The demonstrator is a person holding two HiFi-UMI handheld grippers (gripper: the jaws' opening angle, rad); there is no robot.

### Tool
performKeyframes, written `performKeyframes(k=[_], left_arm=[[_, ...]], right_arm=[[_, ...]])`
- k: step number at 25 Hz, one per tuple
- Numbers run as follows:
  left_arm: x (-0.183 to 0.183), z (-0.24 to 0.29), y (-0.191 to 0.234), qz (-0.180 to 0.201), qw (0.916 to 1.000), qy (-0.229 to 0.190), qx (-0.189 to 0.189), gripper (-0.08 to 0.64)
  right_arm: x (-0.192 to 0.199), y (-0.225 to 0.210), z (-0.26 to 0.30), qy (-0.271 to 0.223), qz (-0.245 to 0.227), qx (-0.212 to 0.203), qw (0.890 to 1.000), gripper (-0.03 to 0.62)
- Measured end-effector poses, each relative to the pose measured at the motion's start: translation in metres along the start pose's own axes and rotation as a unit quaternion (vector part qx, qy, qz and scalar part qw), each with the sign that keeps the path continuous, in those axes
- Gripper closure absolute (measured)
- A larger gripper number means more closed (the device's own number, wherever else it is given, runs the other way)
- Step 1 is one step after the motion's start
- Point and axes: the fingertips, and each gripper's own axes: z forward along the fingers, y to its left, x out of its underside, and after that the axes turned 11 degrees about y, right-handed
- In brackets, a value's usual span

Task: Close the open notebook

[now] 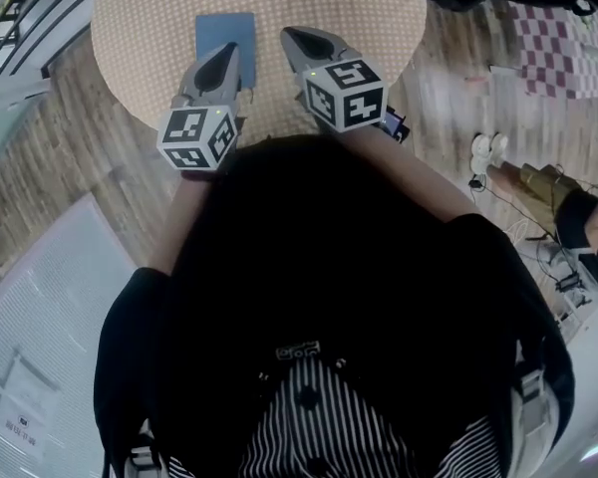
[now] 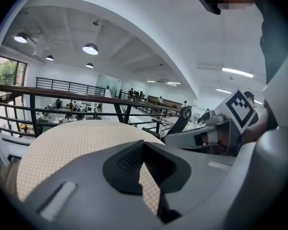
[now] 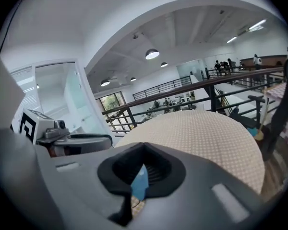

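Head view: blue notebook (image 1: 222,30) lies shut, flat on round table (image 1: 149,18), at 12 o'clock from your left gripper (image 1: 227,58) and 10 o'clock from your right gripper (image 1: 294,36). Both grippers pressed together, nothing pinched. Risk: left tip sits close; careless dip nudges notebook or flips cover open.

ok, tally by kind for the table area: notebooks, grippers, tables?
notebook, blue, closed: 1
grippers, both shut: 2 (left gripper, right gripper)
table, round, with a beige dotted cloth: 1
total: 4
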Motion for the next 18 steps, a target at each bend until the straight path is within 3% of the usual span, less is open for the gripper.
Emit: performKeyframes(k=[6,18], left_arm=[[0.000,0.003,-0.020,0.010,0.9999,0.006,-0.001,0.563],[-0.005,-0.016,0.014,-0.012,0.9998,-0.003,-0.013,0.563]], right_arm=[[0.004,0.008,-0.003,0.010,-0.026,-0.021,0.999,0.592],[-0.008,0.045,0.022,0.018,-0.050,-0.050,0.997,0.592]])
